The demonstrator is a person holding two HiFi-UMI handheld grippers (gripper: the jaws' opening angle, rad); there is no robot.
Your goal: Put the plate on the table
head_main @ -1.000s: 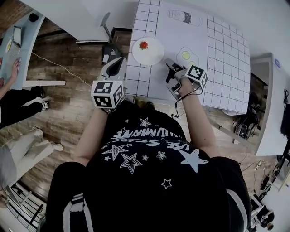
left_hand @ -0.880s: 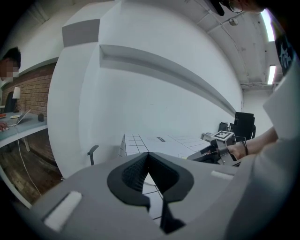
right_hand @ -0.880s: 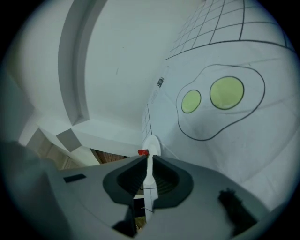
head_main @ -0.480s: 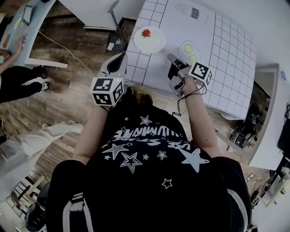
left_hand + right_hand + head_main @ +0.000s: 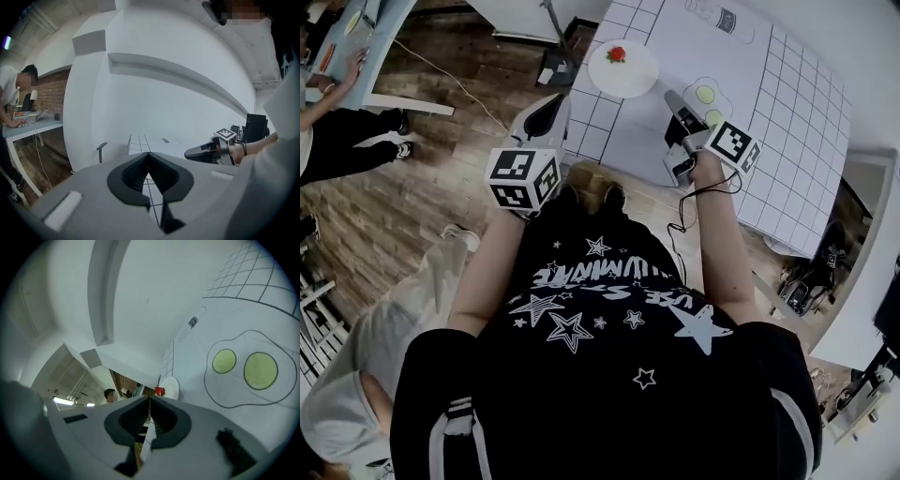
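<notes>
Plate (image 5: 622, 67), a small red item on it, sits on the surface (image 5: 787, 103) by its left edge. Left claw (image 5: 557, 105) is closed and empty, near and left of the plate. Right claw (image 5: 672, 96) is closed and empty, right of the plate, beside the egg drawing (image 5: 706, 94).

Wooden floor (image 5: 403, 202), brick wall (image 5: 50, 96)
</notes>
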